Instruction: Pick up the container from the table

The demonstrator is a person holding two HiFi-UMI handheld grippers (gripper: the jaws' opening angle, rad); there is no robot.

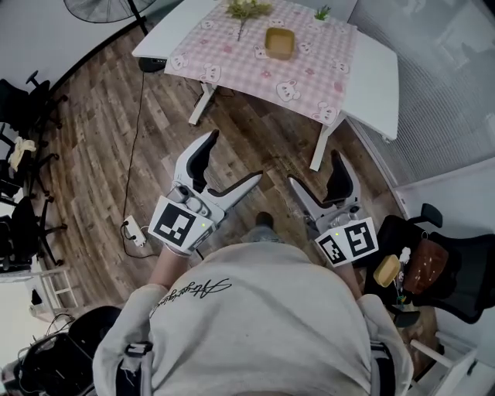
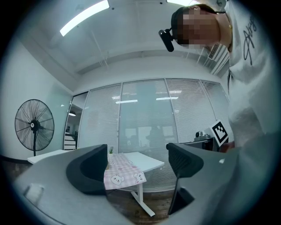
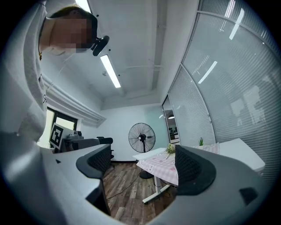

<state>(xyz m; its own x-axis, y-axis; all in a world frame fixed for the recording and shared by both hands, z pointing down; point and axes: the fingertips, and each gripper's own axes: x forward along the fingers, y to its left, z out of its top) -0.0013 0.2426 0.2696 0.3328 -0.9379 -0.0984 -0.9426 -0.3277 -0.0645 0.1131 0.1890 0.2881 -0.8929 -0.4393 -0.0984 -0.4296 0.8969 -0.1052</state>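
— While we stand this far back, what does the head view give us?

— Both claws are released and hold nothing. Our left gripper (image 1: pixel 232 159) and right gripper (image 1: pixel 315 170) hang over the wood floor, well apart from the table (image 1: pixel 379 77). The yellow-brown container (image 1: pixel 279 42) sits on the pink checked tablecloth (image 1: pixel 232 48), near a sprig of dried flowers (image 1: pixel 247 9) and a small potted plant (image 1: pixel 322 13).

— What could go wrong?

— We judge the black cable (image 1: pixel 140 116) on the floor a tripping risk as we walk in. A careless reach could also sweep the flowers off or drag the cloth.

— And the left gripper view?

— Our left gripper (image 2: pixel 140 169) shows its jaws spread wide, with only the distant table (image 2: pixel 147 161) between them. We cannot make out the container there, so aiming from this view alone could miss.

— The right gripper view?

— It is the same story: the right gripper (image 3: pixel 142 165) is spread and empty, and the table (image 3: pixel 158 166) and a standing fan (image 3: pixel 141 137) lie beyond. One jaw hides much of the tabletop. If we close on the container's rim off-centre, it may tip or slip.
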